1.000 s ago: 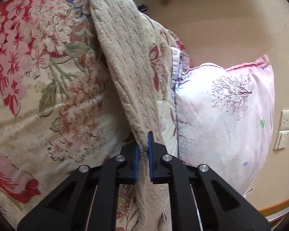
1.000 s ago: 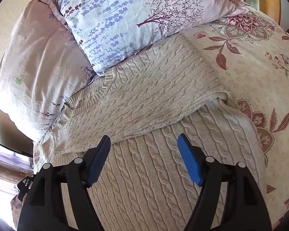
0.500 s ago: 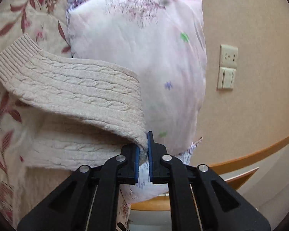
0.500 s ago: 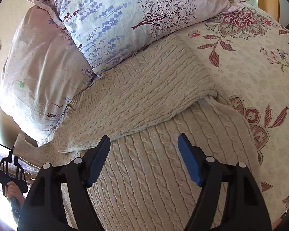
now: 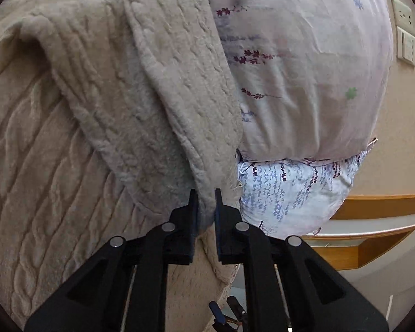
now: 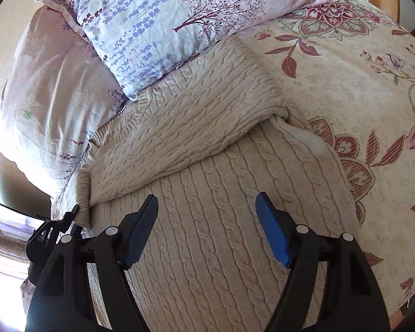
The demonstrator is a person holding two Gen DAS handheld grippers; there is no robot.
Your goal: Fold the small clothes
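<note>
Floral quilted bedspread [image 6: 345,83], puffy printed pillows [image 6: 152,22] up top. Chunky cream cable-knit sweater [image 6: 207,221] spread flat there, sleeve [image 5: 166,96] pinched in left gripper [image 5: 206,207]. Right gripper [image 6: 207,221] hovering wide apart above.

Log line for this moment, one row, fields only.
left gripper: shut on sweater sleeve | right gripper: open, above sweater body, empty | one sleeve already folded across | pillows behind

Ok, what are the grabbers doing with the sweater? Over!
Left gripper shut on sweater edge. Right gripper open above sweater body. Pillows crowd the collar end.
</note>
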